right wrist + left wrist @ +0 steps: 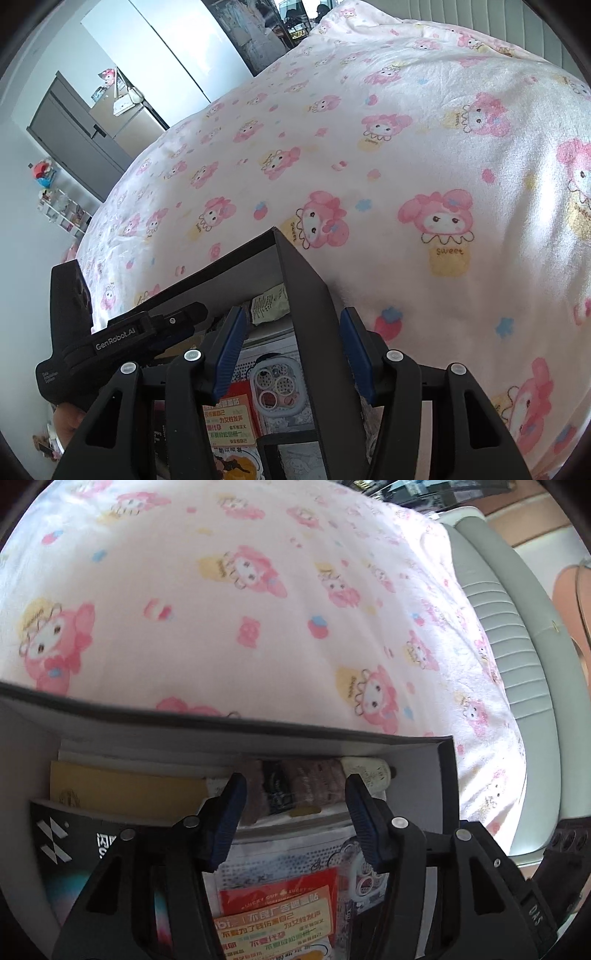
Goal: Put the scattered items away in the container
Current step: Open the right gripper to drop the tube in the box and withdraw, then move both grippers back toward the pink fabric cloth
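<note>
Left wrist view: the left gripper [293, 812] is held released over the box [229, 734], 2 fingers apart; a brown item, possibly cloth [306, 786], is half hidden.

Right wrist view: the right gripper [291, 350] straddles the box wall [314, 314], contact unclear. The box sits on the bedspread [406, 147].

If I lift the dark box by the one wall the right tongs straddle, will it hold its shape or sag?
Probably some flex: the box wall looks like thin card, and the right tongs straddle only that edge. It is loaded with flat packets such as the red sticker pack, so it may tilt toward the unsupported side. The soft bedspread underneath gives little steadying.
</note>
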A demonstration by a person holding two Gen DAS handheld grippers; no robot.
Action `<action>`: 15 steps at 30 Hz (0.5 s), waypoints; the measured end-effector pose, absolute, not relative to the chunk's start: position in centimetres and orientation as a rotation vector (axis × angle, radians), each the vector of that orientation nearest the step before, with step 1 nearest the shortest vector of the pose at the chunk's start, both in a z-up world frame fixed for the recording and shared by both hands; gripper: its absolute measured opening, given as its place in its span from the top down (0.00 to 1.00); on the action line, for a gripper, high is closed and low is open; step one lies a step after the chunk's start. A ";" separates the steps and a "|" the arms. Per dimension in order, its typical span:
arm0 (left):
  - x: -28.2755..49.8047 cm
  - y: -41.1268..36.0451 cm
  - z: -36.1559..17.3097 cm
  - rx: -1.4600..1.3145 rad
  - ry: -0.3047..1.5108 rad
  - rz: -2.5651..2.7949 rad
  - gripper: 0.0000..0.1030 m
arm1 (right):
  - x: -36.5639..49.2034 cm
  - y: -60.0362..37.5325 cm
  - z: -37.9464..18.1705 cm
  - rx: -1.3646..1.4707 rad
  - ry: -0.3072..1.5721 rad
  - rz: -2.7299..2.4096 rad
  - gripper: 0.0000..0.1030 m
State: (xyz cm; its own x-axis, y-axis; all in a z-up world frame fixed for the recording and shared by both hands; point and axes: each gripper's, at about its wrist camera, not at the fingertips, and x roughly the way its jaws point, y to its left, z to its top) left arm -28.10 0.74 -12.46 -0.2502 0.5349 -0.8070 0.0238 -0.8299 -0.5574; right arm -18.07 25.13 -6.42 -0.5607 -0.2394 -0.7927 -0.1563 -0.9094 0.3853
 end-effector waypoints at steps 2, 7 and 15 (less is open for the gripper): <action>-26.8 0.4 -11.1 -1.588 -0.715 2.128 0.46 | -17.9 24.6 -6.2 1.465 -0.613 -2.629 0.52; -21.3 -0.8 -6.1 -1.363 -0.746 2.129 0.45 | -15.4 22.8 -3.5 1.406 -0.518 -2.640 0.51; -12.7 -1.1 0.9 -1.207 -0.557 2.301 0.41 | -9.2 20.2 0.4 1.292 -0.480 -2.653 0.48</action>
State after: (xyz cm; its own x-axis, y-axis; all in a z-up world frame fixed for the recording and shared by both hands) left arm -12.71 -1.12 0.88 -0.4964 0.5824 -0.6437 -0.2235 -0.8023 -0.5535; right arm -9.21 20.21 0.41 -0.6172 -0.2720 -0.7383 -0.0041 -0.9372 0.3487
